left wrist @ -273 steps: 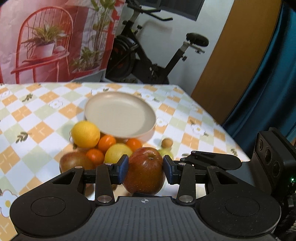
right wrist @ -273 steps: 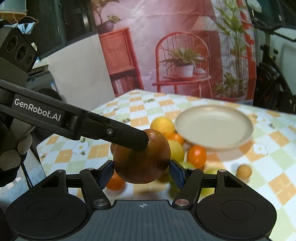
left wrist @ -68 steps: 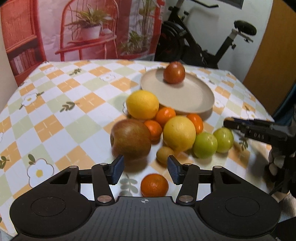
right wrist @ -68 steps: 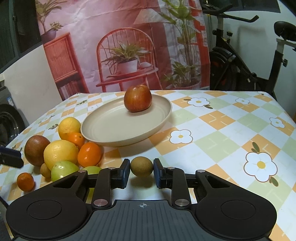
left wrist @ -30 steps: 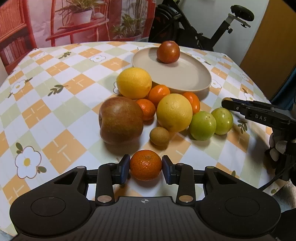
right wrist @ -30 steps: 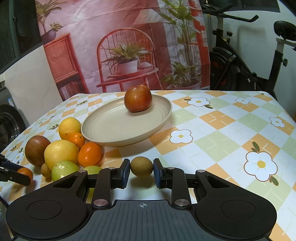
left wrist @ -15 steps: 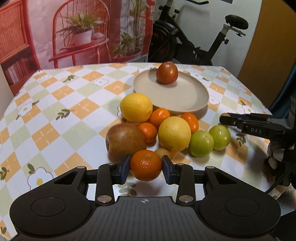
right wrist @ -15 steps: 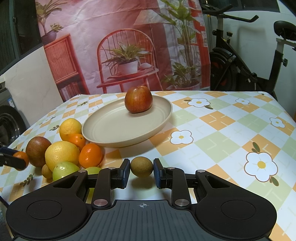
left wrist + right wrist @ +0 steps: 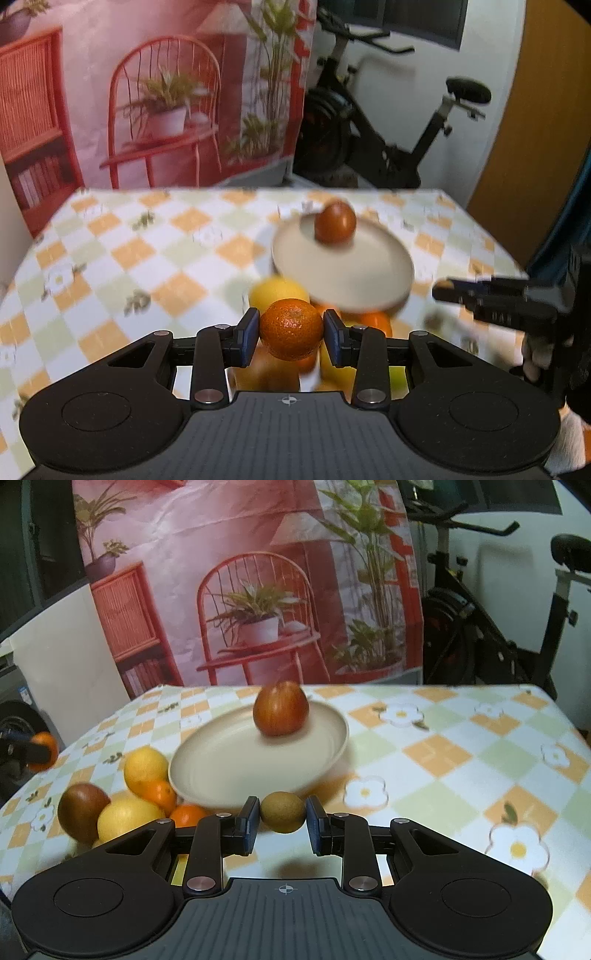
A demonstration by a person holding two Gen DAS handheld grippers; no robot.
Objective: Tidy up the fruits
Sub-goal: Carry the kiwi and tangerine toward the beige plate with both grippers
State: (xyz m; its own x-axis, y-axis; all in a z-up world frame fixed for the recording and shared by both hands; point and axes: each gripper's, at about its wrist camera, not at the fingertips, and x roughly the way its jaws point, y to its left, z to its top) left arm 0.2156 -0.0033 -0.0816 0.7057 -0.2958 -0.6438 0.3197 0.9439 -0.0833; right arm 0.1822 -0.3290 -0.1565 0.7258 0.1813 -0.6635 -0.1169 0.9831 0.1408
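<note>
Left gripper (image 9: pixel 291 335): jaws closed on a small orange mandarin (image 9: pixel 291 334), both blue pads pressed to its sides, the fruit raised off the checkered tablecloth (image 9: pixel 122 254). Beyond the jaws: a beige plate (image 9: pixel 369 275) carrying one red apple (image 9: pixel 335 221) near its far rim. Directly behind the held mandarin: a yellow lemon (image 9: pixel 275 293), with more blurred fruit below and behind the jaws. To the right of the jaws: the other gripper's dark finger. Right gripper (image 9: pixel 282 821): jaws narrowed on a small brown kiwi (image 9: pixel 283 812), pads at both its sides, its shadow on the cloth below the jaws. Ahead of these jaws: the plate (image 9: pixel 207 775) with the apple (image 9: pixel 280 708) toward its far side. Left of the jaws, beside the plate's near-left edge: a fruit cluster, comprising a lemon (image 9: pixel 145 765), a tangerine (image 9: pixel 159 794), a second tangerine (image 9: pixel 187 815), a larger yellow citrus (image 9: pixel 127 818) and a brownish-red apple (image 9: pixel 82 808). Far left edge of this view: the mandarin (image 9: pixel 44 750) in the left gripper, well apart from the cluster.
</note>
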